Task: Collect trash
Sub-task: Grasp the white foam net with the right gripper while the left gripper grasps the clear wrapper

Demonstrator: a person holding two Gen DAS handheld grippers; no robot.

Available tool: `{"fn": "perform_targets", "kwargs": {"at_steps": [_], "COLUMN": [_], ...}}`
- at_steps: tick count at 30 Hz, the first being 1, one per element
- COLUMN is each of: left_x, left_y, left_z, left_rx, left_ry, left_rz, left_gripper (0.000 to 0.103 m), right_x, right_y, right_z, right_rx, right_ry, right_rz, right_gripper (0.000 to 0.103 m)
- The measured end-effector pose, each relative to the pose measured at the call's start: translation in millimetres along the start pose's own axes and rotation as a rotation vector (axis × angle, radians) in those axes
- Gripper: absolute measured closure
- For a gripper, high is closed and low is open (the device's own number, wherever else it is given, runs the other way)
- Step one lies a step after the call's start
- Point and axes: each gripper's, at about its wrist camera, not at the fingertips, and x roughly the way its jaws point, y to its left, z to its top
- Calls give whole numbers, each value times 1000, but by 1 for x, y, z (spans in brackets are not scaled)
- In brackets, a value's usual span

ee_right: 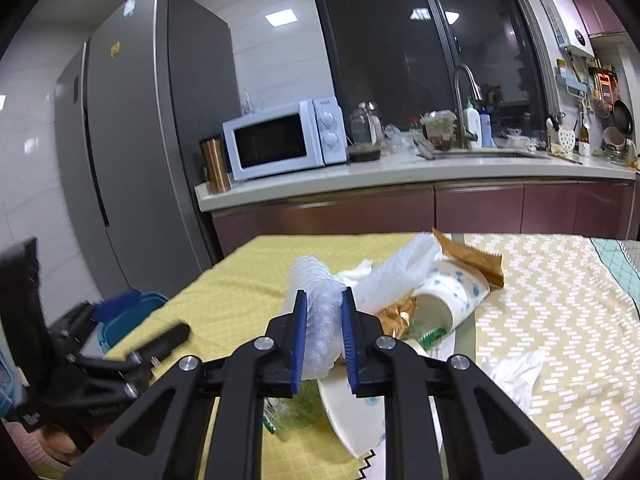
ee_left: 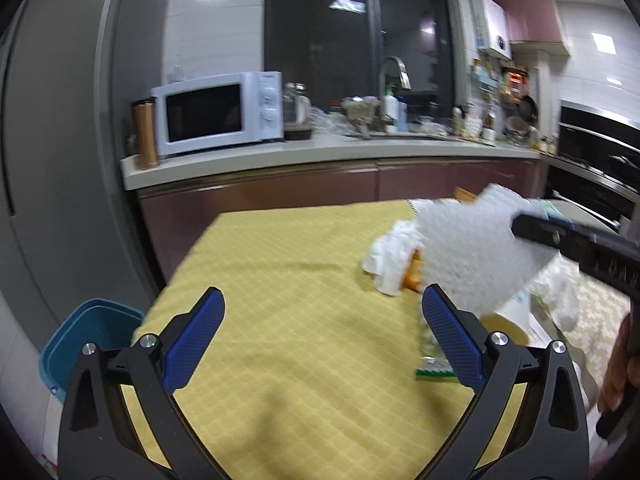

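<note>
Fingers of my right gripper (ee_right: 324,332) pinch the bubble wrap (ee_right: 316,312); left gripper (ee_left: 324,340) spread, idle; next I'd carry it to the blue bin (ee_left: 86,340), lower left.

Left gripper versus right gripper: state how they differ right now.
The left gripper is open and holds nothing; the right gripper is shut on a sheet of bubble wrap. The left hovers over bare yellow tablecloth; the right is over the trash pile. Both have blue pads on black fingers.
</note>
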Motion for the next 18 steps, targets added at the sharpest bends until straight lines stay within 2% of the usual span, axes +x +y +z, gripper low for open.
{"fn": "perform_targets", "kwargs": {"at_steps": [3,6,10,13,18], "left_x": [7,18,30,44,64], "left_y": [-8,-23,-38,-54,-68], "left_z": [-3,-8,-14,-19,-26], "left_rx": [13,47,84,113,131], "left_ry": [28,71,118,165,246], "left_rz": [-80,-160,-226,-253,-259], "left_gripper": [8,16,18,26,47], "right_x": [-7,-14,-20,-23,-21], "right_y": [-2,-8,-19,-24,-27], "right_z": [6,13,18,19,17], "right_rx": [10,34,54,62,57], "right_ry": [-30,-54,-77,-82,-79], "right_rz": [20,26,13,9,12], "right_gripper": [89,89,89,89,89]}}
